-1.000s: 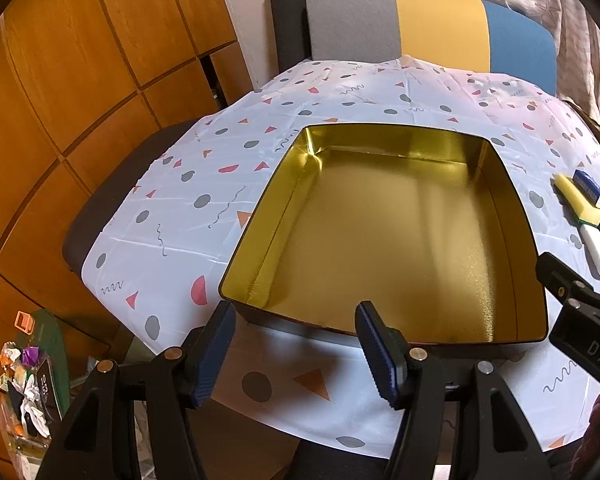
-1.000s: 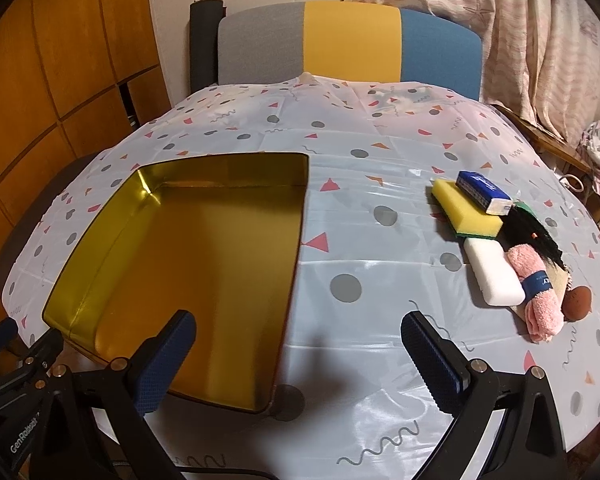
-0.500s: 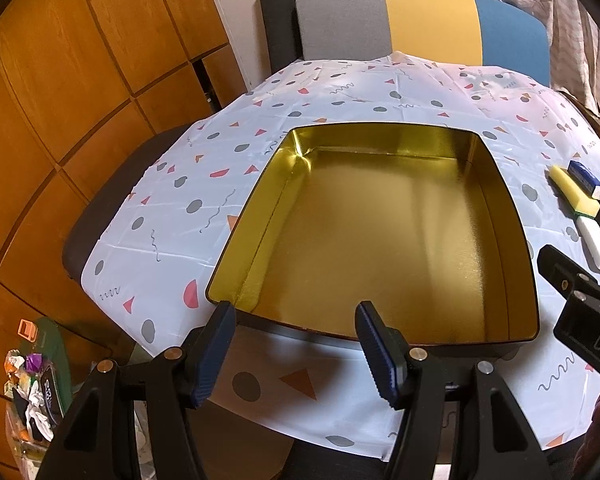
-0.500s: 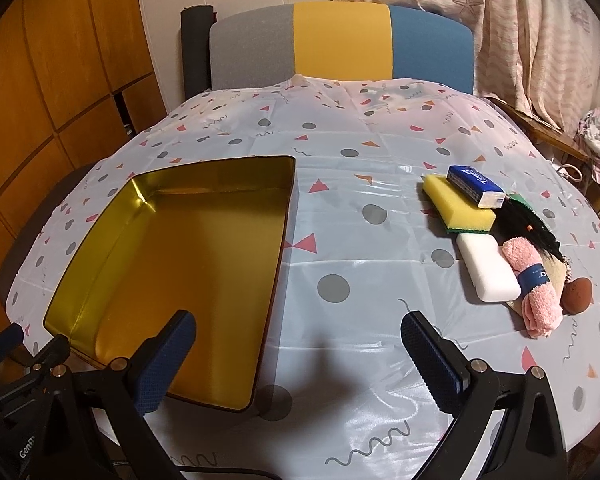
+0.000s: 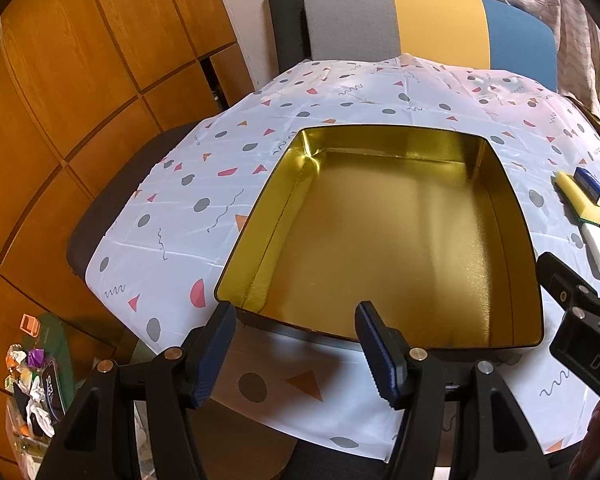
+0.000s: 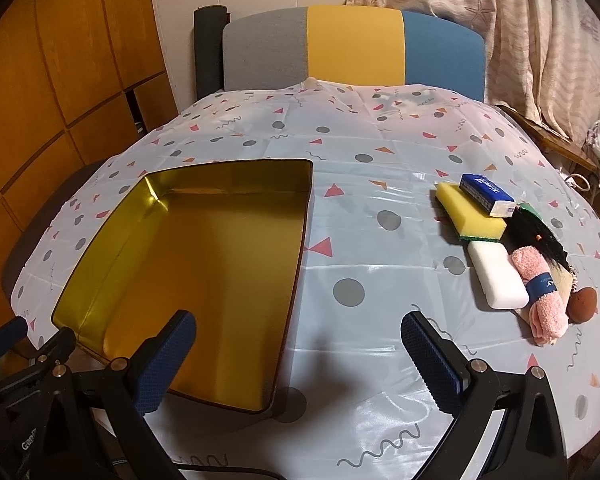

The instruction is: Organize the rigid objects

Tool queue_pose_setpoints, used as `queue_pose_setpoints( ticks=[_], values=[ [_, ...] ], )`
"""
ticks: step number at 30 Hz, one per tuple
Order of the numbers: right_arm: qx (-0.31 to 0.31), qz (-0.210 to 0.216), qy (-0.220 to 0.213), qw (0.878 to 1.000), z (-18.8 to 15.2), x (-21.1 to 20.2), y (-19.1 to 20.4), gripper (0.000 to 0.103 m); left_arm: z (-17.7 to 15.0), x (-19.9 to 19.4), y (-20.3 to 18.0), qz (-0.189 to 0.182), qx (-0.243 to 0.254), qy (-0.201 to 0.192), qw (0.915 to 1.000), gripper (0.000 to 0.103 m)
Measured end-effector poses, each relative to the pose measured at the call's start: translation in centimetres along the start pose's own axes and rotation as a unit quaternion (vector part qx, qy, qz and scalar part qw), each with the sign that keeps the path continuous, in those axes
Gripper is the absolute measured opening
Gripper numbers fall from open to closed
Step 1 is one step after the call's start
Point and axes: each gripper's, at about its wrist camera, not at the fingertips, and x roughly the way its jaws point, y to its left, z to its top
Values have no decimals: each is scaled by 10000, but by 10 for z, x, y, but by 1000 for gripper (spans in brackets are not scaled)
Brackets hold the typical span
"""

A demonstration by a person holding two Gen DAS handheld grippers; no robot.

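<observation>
Your left gripper (image 5: pixel 294 350) and right gripper (image 6: pixel 300 360) jaws gape wide, empty; gold rectangular metal tin (image 6: pixel 100 264) left-centre, yellow foam sponge (image 6: pixel 470 216) at right.

The shallow gold-lined rectangular metal tin (image 5: pixel 400 240) is sitting a little lower in the left wrist view; nothing on the patterned counter (image 6: pixel 380 184) is moving.

White letters "DAS" on the right gripper (image 5: pixel 588 344); "Gen" on the left gripper (image 6: pixel 24 412); blue box (image 6: pixel 487 194) lettering illegible.
</observation>
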Motion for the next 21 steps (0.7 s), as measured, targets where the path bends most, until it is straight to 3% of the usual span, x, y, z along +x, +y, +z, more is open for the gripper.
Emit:
queue_pose_setpoints(
  ticks=[21],
  values=[
    [-21,22,-62,10000,-1,-3,2,103,-1,0,-1,-9,2,14,10000,63]
  ],
)
